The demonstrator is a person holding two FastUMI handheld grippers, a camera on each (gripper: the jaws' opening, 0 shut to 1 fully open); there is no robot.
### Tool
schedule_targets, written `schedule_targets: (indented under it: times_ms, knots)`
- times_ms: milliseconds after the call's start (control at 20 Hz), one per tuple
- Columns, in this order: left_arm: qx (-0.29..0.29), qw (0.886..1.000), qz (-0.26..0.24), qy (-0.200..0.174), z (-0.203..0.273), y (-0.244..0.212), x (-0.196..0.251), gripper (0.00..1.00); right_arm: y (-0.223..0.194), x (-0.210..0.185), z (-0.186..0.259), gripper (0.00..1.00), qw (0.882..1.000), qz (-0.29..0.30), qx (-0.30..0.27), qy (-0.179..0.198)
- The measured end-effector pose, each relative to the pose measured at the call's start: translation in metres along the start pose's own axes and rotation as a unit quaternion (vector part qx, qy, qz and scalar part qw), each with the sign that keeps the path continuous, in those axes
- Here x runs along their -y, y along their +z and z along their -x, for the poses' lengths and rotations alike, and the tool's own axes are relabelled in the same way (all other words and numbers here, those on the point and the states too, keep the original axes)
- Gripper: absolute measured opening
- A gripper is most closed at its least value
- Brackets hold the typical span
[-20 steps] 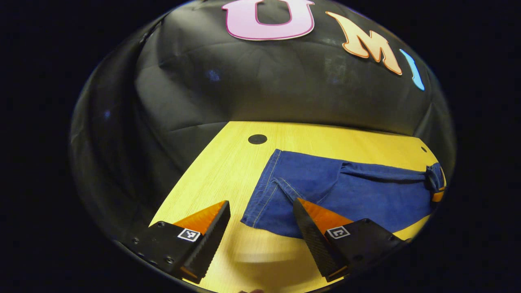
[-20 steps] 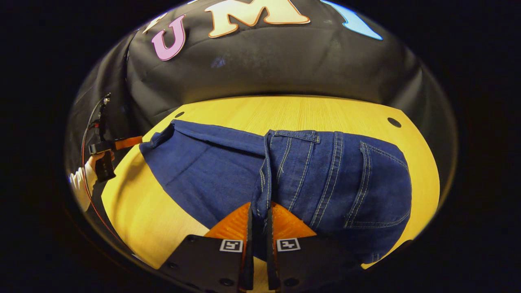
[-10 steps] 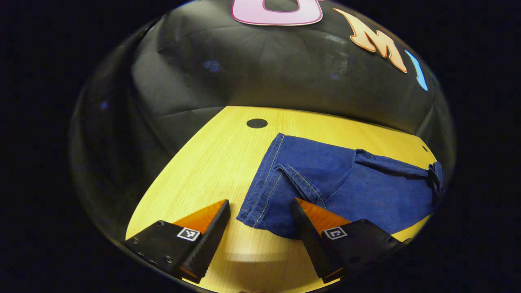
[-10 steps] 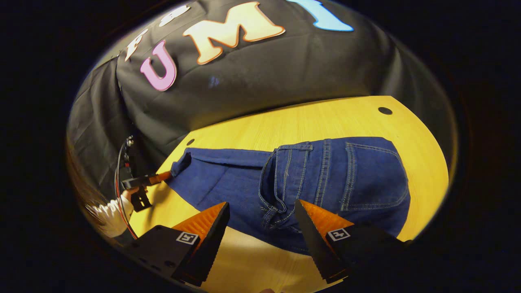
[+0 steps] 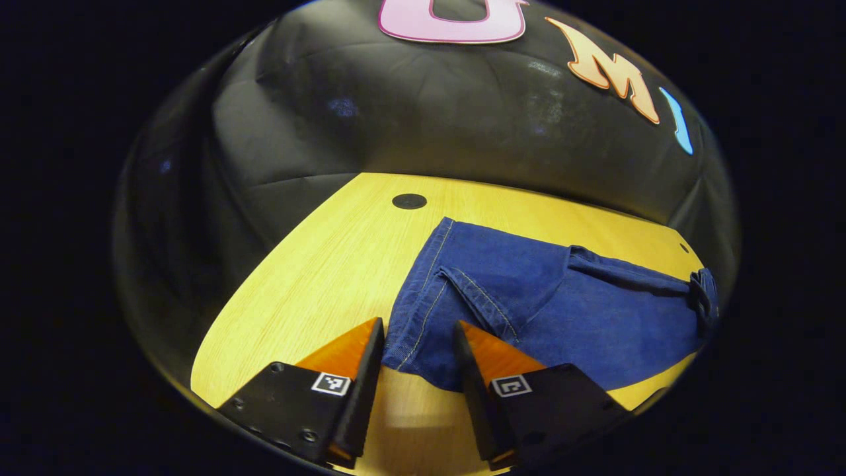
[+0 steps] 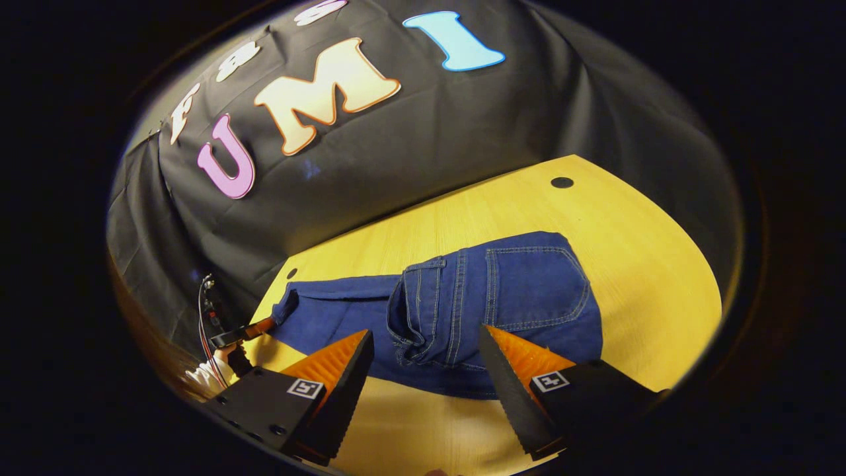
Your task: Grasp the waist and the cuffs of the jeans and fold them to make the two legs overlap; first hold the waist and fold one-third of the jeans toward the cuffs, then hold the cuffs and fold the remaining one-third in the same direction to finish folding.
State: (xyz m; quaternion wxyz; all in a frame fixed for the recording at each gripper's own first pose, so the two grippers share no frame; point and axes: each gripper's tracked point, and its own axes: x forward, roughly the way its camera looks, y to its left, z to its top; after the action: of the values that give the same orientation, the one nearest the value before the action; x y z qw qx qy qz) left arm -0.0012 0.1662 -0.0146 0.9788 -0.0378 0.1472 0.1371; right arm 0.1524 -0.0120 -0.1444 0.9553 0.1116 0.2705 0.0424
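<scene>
The jeans (image 6: 462,311) lie flat on the yellow wooden table (image 6: 648,264), with the two legs laid one over the other and the waist end already folded over the middle, so the back pocket (image 6: 535,284) faces up on top of the stack. In the right gripper view the folded waist part sits on the right half of the garment, and the single-layer leg section stretches away to the left toward the cuffs (image 6: 285,305). In the left gripper view the cuffs (image 5: 423,311) lie nearest the camera, their stitched hem running along the left edge of the denim, and one corner of the upper leg is turned back in a small diagonal flap. The left gripper (image 5: 418,337) is low over the table at that hem, its jaws part-way apart with the near corner of the cuffs lying between the two fingers; whether either finger touches the cloth cannot be told. The right gripper (image 6: 426,347) is held above the near edge of the folded waist, its jaws spread wide and gripping nothing. In the right gripper view the left gripper (image 6: 254,328) appears farther off at the cuff end, held by a hand (image 6: 215,370) in a white sleeve. A small dark round hole (image 5: 409,201) marks the tabletop beyond the cuffs, and the black cloth wall (image 5: 429,119) closes the booth behind the table.
</scene>
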Motion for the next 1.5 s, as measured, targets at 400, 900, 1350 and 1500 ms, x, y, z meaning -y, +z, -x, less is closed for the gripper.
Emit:
schedule_targets:
  times_ms: [400, 900, 1350, 1500]
  knots:
    - [-0.004, 0.997, 0.058, -0.051, 0.0, 0.002, 0.022, 0.01, -0.003, -0.01, 0.022, 0.98, 0.999, -0.019, 0.023, -0.029]
    - [0.065, 0.973, 0.145, -0.168, 0.072, 0.113, 0.126, 0.0, 0.014, 0.003, 0.084, 0.98, 0.997, -0.033, 0.062, -0.044]
    - [0.086, 0.969, 0.079, -0.218, 0.135, 0.161, 0.362, 0.0, 0.02, 0.078, 0.104, 0.98, 0.999, 0.034, 0.011, 0.011]
    - [0.065, 0.963, 0.065, -0.252, 0.143, 0.155, 0.44, 0.0, 0.02, 0.089, 0.11, 0.98, 0.999, 0.018, 0.016, 0.025]
